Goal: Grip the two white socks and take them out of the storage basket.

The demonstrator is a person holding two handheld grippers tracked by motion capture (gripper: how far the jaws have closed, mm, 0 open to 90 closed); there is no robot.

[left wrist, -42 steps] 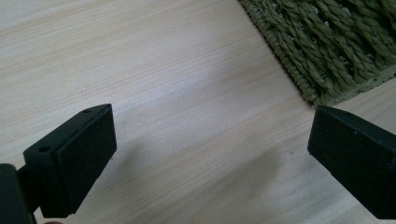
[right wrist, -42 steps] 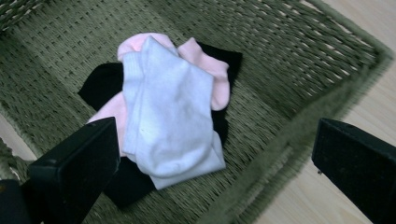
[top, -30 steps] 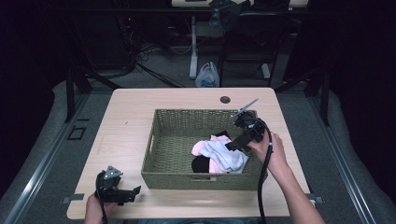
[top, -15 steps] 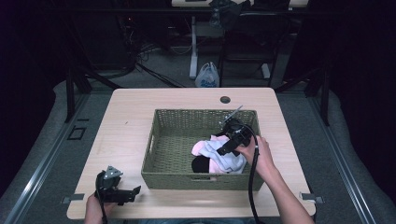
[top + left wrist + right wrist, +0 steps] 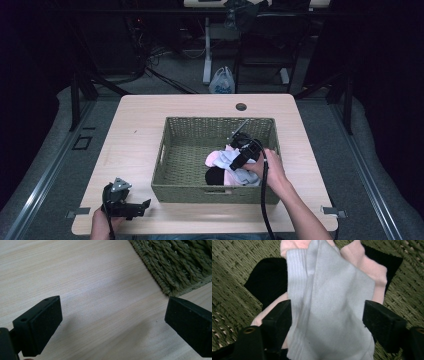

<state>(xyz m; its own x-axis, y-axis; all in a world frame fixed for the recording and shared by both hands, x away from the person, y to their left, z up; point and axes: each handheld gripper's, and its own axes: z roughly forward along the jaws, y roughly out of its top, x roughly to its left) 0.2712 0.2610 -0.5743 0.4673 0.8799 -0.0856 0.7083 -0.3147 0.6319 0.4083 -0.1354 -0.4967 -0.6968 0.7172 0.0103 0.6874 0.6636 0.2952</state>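
A: Where is your right hand-held gripper?

B: Down inside the woven basket, over the pile of socks in its right half. Your jaws are spread wide, one on each side of the grey sock that lies on top. They are not closed on it.

A: What lies under that?

B: A pink sock beneath the grey one, and a black sock below both, resting on the basket floor. From above, the pile sits toward the basket's front right corner.

A: And your left hand-held gripper?

B: You hold it low at the front left corner of the worktop, jaws parted, with bare wood between them. The basket's front left corner shows just beyond its jaws, not touching them.
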